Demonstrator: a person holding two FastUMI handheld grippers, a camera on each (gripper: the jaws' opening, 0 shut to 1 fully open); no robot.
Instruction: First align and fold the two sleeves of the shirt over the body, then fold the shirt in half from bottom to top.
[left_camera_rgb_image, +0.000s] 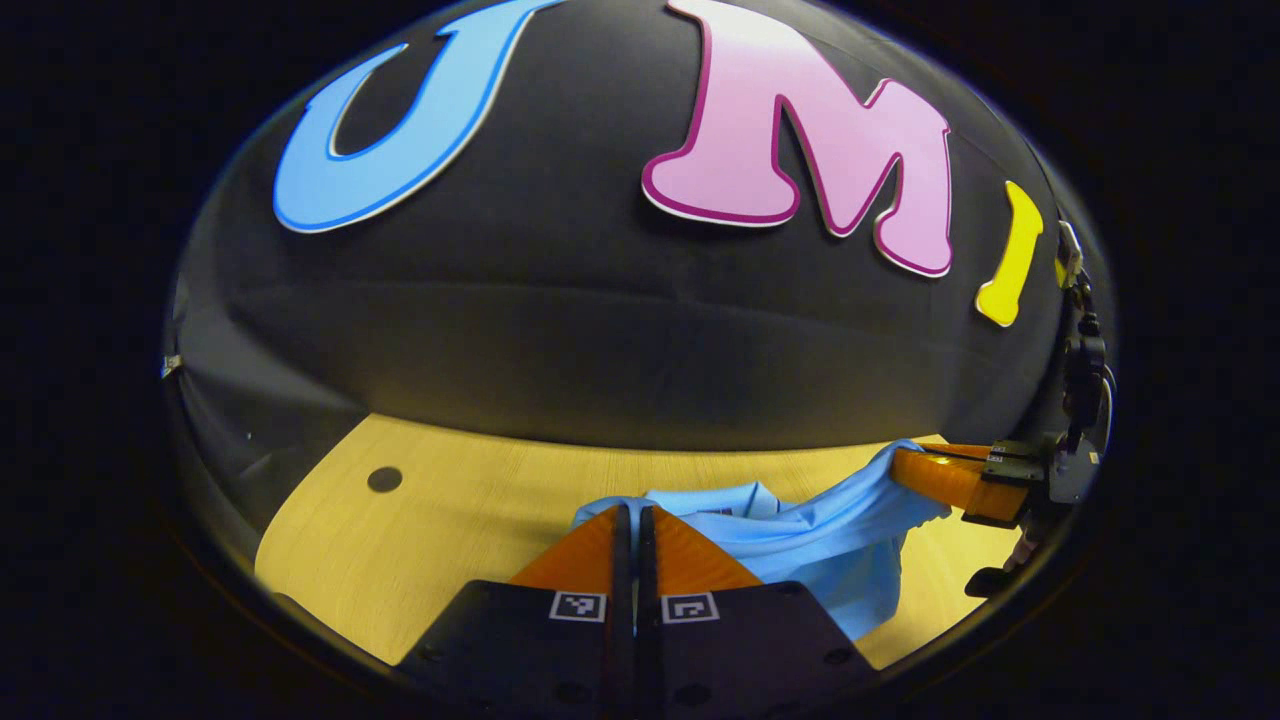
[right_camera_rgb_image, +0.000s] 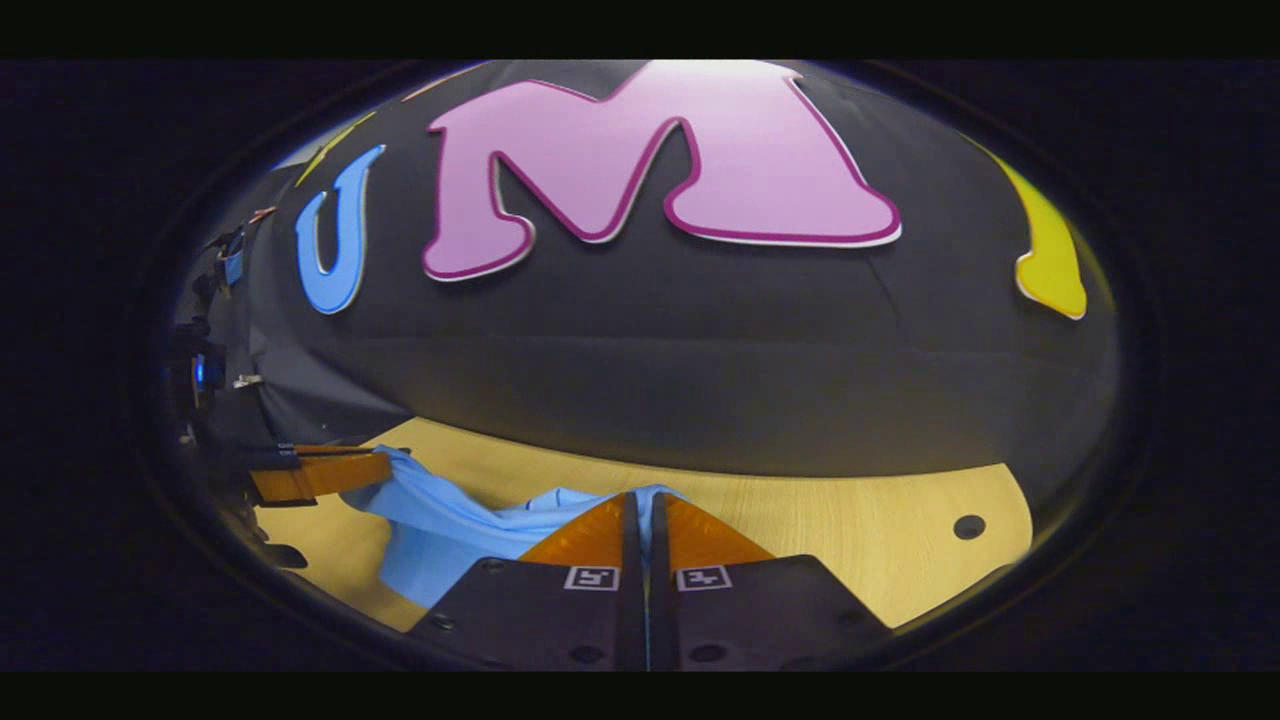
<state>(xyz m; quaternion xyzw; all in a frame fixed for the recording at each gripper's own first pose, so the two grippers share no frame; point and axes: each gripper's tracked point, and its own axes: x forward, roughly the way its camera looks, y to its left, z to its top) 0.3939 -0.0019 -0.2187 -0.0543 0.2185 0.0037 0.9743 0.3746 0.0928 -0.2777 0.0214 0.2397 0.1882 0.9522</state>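
Both grippers are pinching the light blue shirt (left_camera_rgb_image: 800, 545) and holding it sagging above the wooden table (left_camera_rgb_image: 450, 520): the left gripper (left_camera_rgb_image: 634, 515) clamped on one edge, the right gripper (right_camera_rgb_image: 642, 500) on the other, each view catching the opposite gripper off to its side.

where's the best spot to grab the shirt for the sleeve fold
Judging by the pose, at its outer edges: the shirt hangs bunched between both tools, left tool and right tool, each shut on a fabric edge. Lay it flat on the table first, then pinch each sleeve from its outer side.

No readable text anywhere (square coded markers (left_camera_rgb_image: 578, 606) carry none).
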